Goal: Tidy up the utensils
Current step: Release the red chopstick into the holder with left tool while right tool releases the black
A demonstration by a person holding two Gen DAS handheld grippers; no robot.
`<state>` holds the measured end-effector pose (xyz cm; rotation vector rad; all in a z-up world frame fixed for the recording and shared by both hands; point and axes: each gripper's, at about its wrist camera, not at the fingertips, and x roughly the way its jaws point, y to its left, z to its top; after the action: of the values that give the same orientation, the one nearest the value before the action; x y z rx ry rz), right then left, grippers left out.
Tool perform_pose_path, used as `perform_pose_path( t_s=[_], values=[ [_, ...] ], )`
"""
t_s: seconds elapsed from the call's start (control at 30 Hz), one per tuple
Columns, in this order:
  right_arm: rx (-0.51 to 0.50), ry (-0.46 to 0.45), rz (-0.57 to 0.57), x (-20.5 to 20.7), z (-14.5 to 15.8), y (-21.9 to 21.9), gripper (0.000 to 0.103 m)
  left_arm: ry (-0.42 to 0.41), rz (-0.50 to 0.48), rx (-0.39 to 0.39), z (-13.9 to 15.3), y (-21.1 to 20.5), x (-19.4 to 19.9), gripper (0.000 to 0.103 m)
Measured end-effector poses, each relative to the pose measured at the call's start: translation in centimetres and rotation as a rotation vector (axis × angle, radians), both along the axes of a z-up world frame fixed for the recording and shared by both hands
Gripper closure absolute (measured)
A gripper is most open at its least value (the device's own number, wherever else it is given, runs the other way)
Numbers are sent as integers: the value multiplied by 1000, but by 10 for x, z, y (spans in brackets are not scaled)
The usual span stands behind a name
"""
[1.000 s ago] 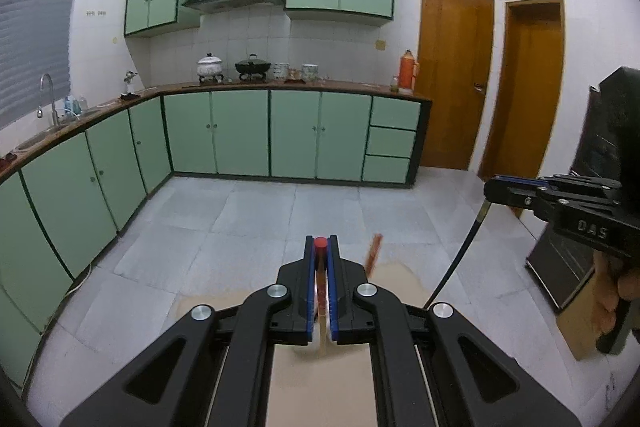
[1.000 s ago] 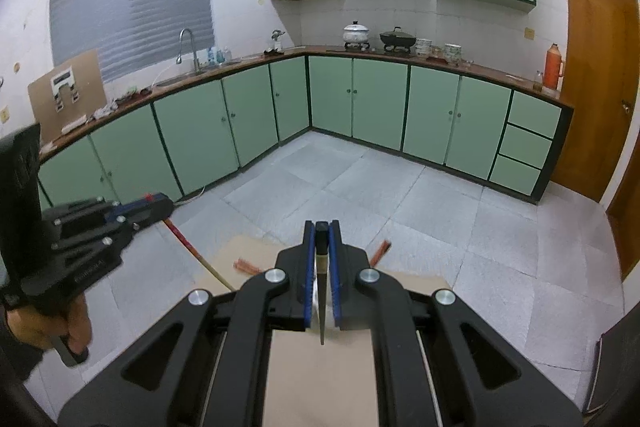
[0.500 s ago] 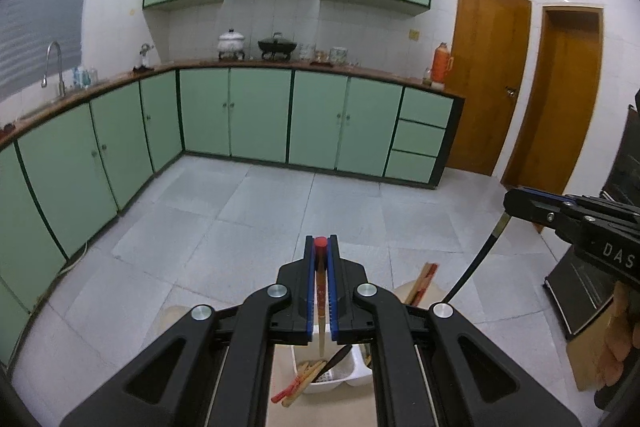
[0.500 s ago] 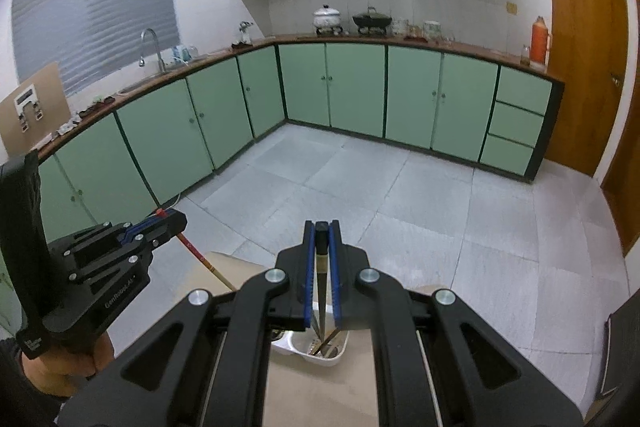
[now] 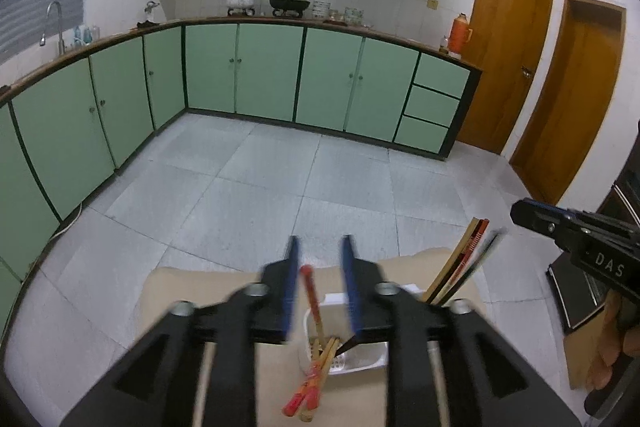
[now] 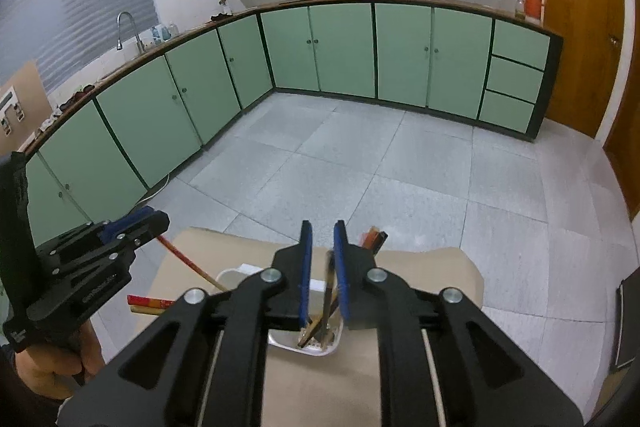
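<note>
Here both sets of fingers are opening: the left gripper [image 5: 319, 281] frees a red chopstick [image 5: 313, 301], the right gripper [image 6: 322, 269] a dark chopstick [image 6: 329, 293], over the white holder [image 6: 336, 341] on the desk [image 6: 432, 267]; either stick might tip outside it.

The matte black plastic left tongs [image 5: 320, 285] end in two flat blue pads [image 5: 289, 285] and have round silver screws at the pivots. The matching black right tongs [image 6: 322, 273] have the same blue pads, and white letters (reading "DAS") mark their side. Each sits on a black pistol-style handle.
</note>
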<state>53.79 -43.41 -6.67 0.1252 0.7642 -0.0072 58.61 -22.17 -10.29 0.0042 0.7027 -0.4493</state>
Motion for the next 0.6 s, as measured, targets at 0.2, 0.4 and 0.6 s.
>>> perform_pose_path(
  t_s=[0.2,0.4,0.6],
  values=[
    [6,-17,-24,-12,2,-10,89,-22,5,-11,10,10,-7,62],
    [6,-60,-54,-47,-4,-16,62,-75,26,-1,21,27,-40,24],
    [-90,-133,-119,-99,-29,0,12,-94,57,37,-1,53,-87,6]
  ],
)
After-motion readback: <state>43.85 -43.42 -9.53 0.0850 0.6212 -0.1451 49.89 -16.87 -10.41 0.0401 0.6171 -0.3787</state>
